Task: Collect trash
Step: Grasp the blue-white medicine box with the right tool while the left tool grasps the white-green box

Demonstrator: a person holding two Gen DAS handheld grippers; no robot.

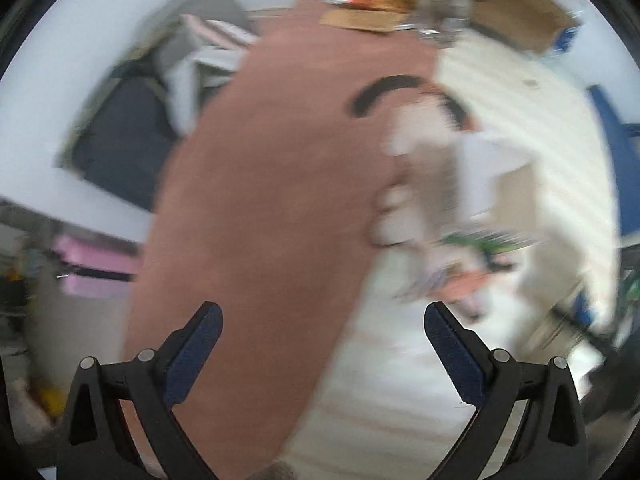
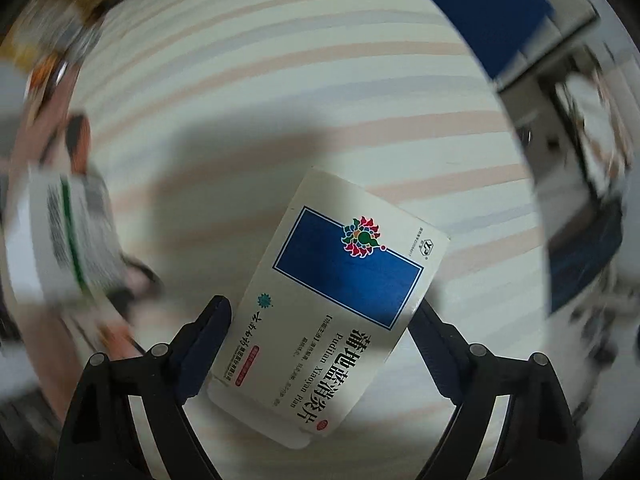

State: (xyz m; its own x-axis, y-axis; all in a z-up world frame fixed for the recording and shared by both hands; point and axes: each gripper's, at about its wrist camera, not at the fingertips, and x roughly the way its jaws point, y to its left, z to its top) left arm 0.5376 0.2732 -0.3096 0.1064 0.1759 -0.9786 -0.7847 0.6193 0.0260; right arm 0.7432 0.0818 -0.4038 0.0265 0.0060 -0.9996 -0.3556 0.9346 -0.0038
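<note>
My right gripper point(image 2: 320, 320) is shut on a white medicine box point(image 2: 332, 304) with a blue rectangle and a coloured flower logo, held above the striped cloth point(image 2: 280, 80). My left gripper point(image 1: 322, 320) is open and empty, above where a brown sheet point(image 1: 260, 200) meets the striped cloth point(image 1: 400, 400). The left wrist view is blurred; a pile of white and coloured trash point(image 1: 448, 216) lies ahead to the right. In the right wrist view another white box with a green stripe point(image 2: 76, 232) shows blurred at the left.
A black curved band point(image 1: 384, 88) lies on the brown sheet. Cardboard boxes point(image 1: 520, 16) stand at the back. A dark bag point(image 1: 124, 136) and pink items point(image 1: 92, 268) are at the left. A blue object point(image 2: 480, 8) lies at the cloth's far right edge.
</note>
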